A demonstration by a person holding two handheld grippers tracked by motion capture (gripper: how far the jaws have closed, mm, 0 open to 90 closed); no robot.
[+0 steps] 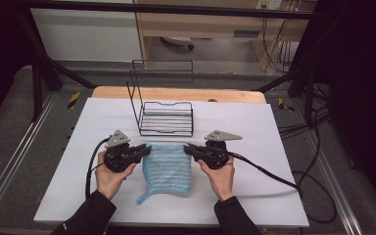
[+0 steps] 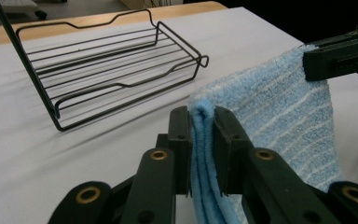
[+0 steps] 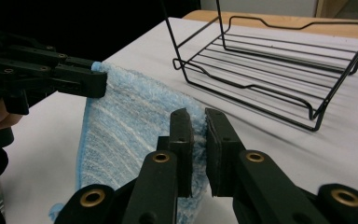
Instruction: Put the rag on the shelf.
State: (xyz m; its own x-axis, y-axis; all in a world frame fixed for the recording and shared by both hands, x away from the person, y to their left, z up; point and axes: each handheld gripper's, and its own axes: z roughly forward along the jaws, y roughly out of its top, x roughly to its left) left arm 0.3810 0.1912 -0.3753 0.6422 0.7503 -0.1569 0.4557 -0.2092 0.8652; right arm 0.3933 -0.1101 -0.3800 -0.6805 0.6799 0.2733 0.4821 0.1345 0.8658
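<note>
So the left gripper (image 1: 144,151) is pinching one top corner of the fluffy light-blue striped terry towel (image 1: 167,169), jaws clamped tight on a fold of it. The right gripper (image 1: 190,150) is doing the same on the other corner. The towel is hanging stretched between them over the white table (image 1: 274,186), just in front of the black wire rack (image 1: 166,119).

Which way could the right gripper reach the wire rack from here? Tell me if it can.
Probably yes, moving forward: bare table separates the right gripper from the wire rack. But it is shut on the blue cloth, shared with the left gripper.
</note>
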